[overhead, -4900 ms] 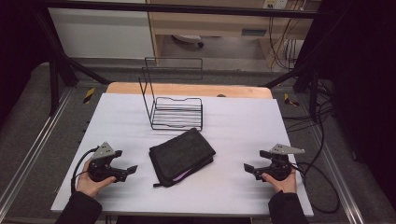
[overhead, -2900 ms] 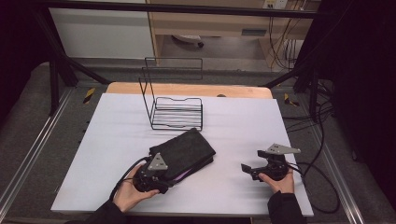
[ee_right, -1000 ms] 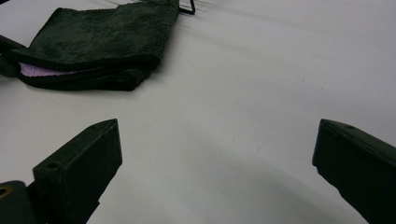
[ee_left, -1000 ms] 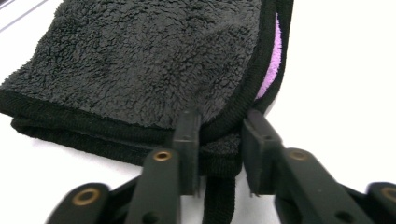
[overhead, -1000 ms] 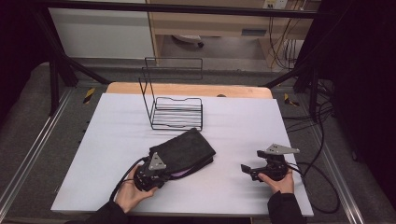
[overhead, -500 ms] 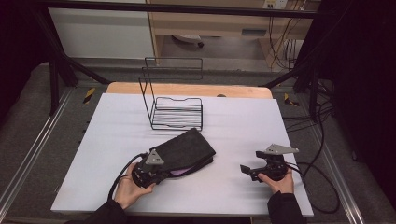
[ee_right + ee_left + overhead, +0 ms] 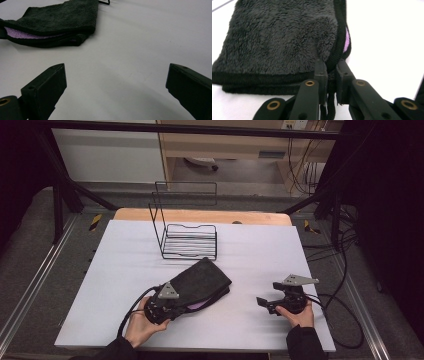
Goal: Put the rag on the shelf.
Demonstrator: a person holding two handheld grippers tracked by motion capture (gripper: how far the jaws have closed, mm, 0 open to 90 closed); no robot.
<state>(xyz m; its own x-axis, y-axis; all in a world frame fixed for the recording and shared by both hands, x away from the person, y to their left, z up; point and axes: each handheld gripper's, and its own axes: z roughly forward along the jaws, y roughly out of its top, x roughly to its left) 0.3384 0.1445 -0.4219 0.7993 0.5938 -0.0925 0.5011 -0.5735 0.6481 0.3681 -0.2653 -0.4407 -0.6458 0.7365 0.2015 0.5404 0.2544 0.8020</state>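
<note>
A folded black fleece towel with a purple inner face lies on the white table top, near the middle front. My left gripper is at the towel's near left corner, and in the left gripper view it is shut on the towel's black hem, which bunches between the pads. My right gripper rests on the table to the right of the towel, pointing left toward it. In the right gripper view it stands open over bare table, with the towel farther off.
A black wire rack with a tall back stands behind the towel, near the table's far edge. The white table top ends in a wooden strip at the back. Cables hang off the right side.
My left gripper came from the table's left side to the towel's near corner and closed on its hem. The right gripper has stayed put.
</note>
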